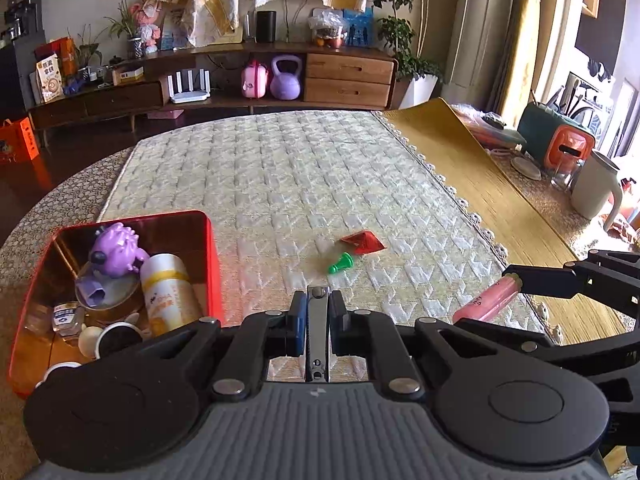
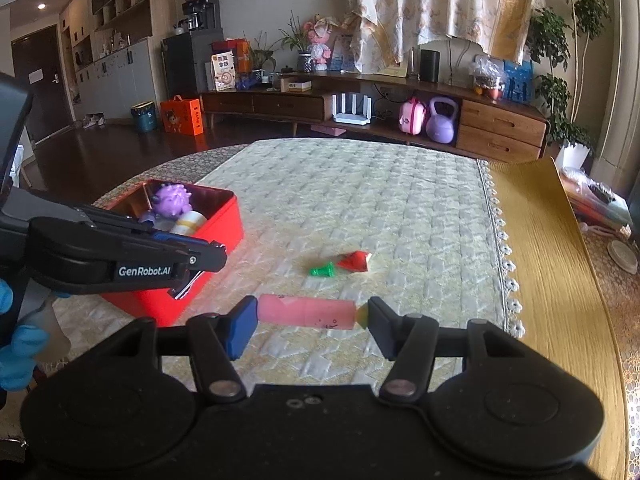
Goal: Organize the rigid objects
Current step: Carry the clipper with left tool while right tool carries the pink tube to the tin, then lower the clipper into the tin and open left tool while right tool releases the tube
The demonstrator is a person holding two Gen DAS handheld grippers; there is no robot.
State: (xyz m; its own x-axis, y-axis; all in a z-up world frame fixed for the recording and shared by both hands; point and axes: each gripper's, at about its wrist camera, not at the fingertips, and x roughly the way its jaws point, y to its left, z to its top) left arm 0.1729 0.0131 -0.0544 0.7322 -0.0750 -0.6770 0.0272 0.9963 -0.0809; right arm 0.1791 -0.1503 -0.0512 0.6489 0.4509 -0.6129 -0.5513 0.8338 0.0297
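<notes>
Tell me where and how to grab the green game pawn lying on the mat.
The green pawn lies on its side beside the red folded piece. Grip its narrow neck between head and flared base, coming from above, jaws across its length; the red piece crowds its base end.

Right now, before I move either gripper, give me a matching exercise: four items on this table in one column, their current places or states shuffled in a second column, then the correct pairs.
Items
1. silver metal nail clipper
2. pink plastic tube
3. small green plastic pawn
4. purple spiky toy figure

States
A. lying loose on the quilted cloth beside the red folded paper piece
B. inside the red metal tin
C. clamped end to end in the right gripper
D. pinched in the left gripper

Pairs: 1-D, 2-C, 3-A, 4-B
</notes>
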